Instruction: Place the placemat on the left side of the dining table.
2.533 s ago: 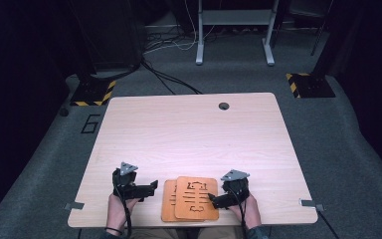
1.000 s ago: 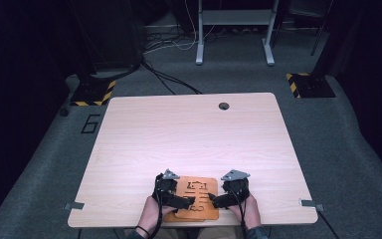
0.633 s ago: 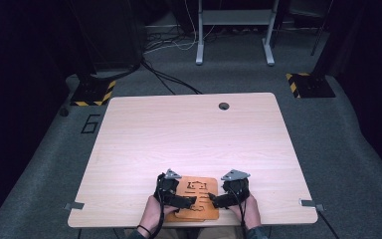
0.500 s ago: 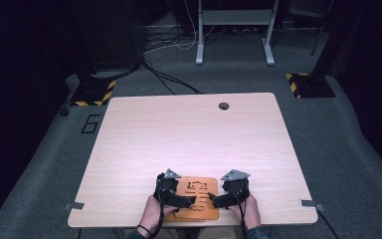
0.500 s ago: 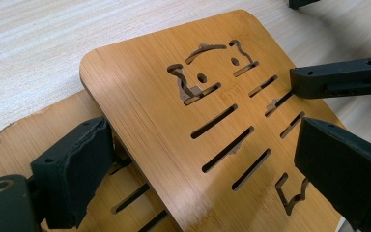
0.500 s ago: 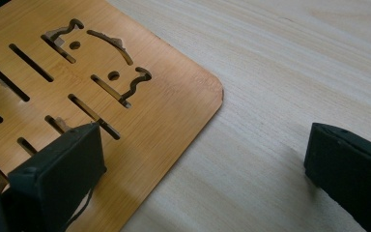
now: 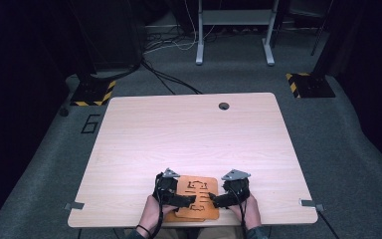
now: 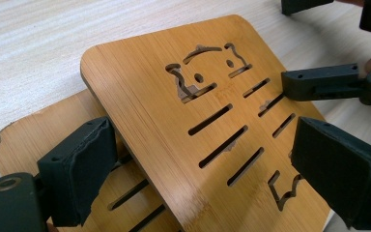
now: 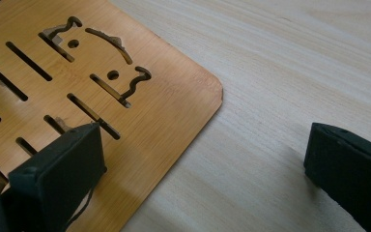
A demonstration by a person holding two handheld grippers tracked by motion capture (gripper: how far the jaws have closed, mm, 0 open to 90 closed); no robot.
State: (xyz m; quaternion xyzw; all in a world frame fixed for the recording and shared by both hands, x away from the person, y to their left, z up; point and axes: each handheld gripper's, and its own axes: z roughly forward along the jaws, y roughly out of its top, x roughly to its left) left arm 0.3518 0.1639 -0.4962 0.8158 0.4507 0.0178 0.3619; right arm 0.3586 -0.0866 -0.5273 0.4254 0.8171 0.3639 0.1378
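- High view: two stacked bamboo boards (image 7: 195,198) sit at the desk's (image 7: 189,134) near edge.
- Left gripper (image 8: 212,164), jaws wide, straddles the upper board (image 8: 174,111), likely to square it.
- Right gripper (image 9: 207,159) gapes wide, one jaw resting on the board, holding nothing.

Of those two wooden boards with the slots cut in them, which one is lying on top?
The upper board, the one showing the cut-out face above its slots. It lies askew over the lower board, which pokes out beneath it beside the left gripper.

I see the bench (image 7: 194,134) from above, with two stacked orange boards (image 7: 195,198) at its near edge. My left gripper (image 7: 175,195) and right gripper (image 7: 224,195) flank the top one, fingers reaching over it from either side.
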